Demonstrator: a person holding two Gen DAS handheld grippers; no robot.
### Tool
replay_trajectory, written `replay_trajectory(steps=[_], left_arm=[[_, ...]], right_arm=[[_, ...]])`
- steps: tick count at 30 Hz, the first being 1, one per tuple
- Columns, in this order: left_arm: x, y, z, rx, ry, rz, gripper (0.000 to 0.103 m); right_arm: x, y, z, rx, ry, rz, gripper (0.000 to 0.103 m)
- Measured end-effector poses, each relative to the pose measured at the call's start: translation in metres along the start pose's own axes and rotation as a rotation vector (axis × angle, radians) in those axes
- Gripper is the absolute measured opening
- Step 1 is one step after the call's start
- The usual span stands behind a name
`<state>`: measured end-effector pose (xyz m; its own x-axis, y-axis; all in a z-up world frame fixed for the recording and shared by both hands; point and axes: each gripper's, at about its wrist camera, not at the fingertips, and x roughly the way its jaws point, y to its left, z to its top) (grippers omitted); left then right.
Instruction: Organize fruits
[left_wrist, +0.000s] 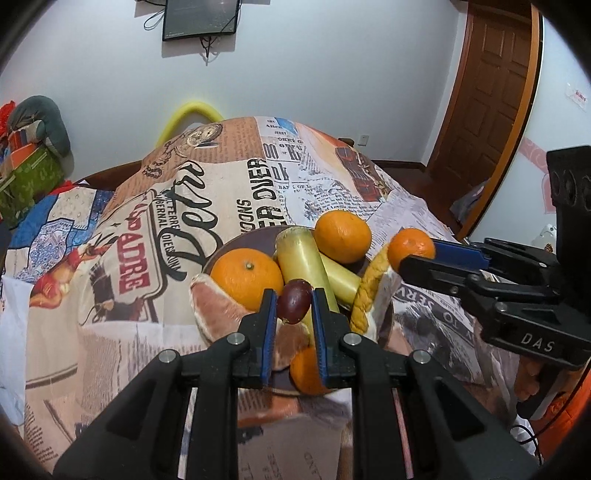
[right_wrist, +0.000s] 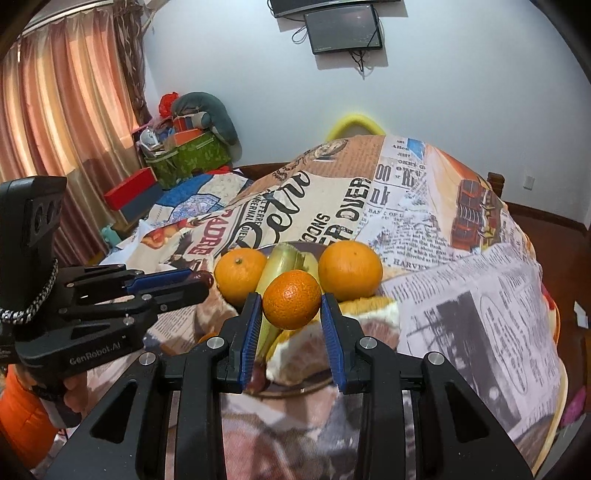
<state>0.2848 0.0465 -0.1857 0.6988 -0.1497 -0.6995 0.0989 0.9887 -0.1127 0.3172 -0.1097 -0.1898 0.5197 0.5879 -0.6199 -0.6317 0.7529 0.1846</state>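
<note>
A brown plate (left_wrist: 221, 251) on the newspaper-print cloth holds two oranges (left_wrist: 246, 277) (left_wrist: 342, 236), pale yellow-green stalks (left_wrist: 301, 254), pomelo pieces (left_wrist: 218, 314) and peel (left_wrist: 364, 295). My left gripper (left_wrist: 293, 306) is shut on a dark red grape (left_wrist: 293, 301) above the plate; it also shows at the left of the right wrist view (right_wrist: 199, 282). My right gripper (right_wrist: 290, 314) is shut on a small tangerine (right_wrist: 291, 299) above the plate's right side; it also shows in the left wrist view (left_wrist: 417, 254).
The cloth (right_wrist: 480, 295) drapes over a domed table. A yellow chair back (right_wrist: 354, 127) stands behind it. Boxes and a cushion (right_wrist: 192, 144) are piled at the far left by the curtains. A wooden door (left_wrist: 491, 92) is at the right.
</note>
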Motion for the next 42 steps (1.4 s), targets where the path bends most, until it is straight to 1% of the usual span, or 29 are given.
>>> replay_trajectory(steps=[8, 14, 15, 16, 18, 22, 25, 30, 39, 40, 42], left_arm=[[0.025, 0.005, 0.010, 0.005, 0.009, 0.005, 0.018], [0.031, 0.008, 0.009, 0.000, 0.015, 0.005, 0.018], [0.030, 0.009, 0.009, -0.001, 0.015, 0.005, 0.018], [0.029, 0.009, 0.009, -0.002, 0.015, 0.006, 0.018], [0.028, 0.010, 0.010, -0.011, 0.012, 0.006, 0.019], [0.018, 0.013, 0.013, -0.025, -0.006, 0.012, 0.019], [0.003, 0.013, 0.017, -0.032, -0.035, 0.018, 0.019], [-0.036, 0.005, 0.024, -0.027, -0.109, 0.035, 0.019], [-0.146, -0.028, 0.029, 0.015, -0.317, 0.050, 0.019], [-0.157, -0.033, 0.030, 0.021, -0.339, 0.055, 0.020], [-0.181, -0.041, 0.027, 0.029, -0.382, 0.066, 0.030]], right_arm=[[0.027, -0.005, 0.006, -0.033, 0.036, -0.010, 0.030], [0.037, -0.004, 0.004, -0.050, 0.066, -0.001, 0.030], [0.038, -0.004, 0.003, -0.049, 0.071, 0.002, 0.032], [0.039, -0.005, 0.003, -0.048, 0.073, 0.004, 0.037], [0.038, -0.004, 0.003, -0.045, 0.069, 0.002, 0.040], [0.031, -0.004, 0.006, -0.041, 0.053, -0.003, 0.040], [0.018, -0.002, 0.009, -0.039, 0.021, -0.015, 0.040], [-0.021, 0.003, 0.021, -0.023, -0.062, -0.030, 0.040], [-0.112, 0.034, 0.034, -0.041, -0.251, -0.080, 0.040], [-0.122, 0.038, 0.034, -0.045, -0.273, -0.087, 0.040], [-0.145, 0.049, 0.034, -0.053, -0.324, -0.111, 0.040]])
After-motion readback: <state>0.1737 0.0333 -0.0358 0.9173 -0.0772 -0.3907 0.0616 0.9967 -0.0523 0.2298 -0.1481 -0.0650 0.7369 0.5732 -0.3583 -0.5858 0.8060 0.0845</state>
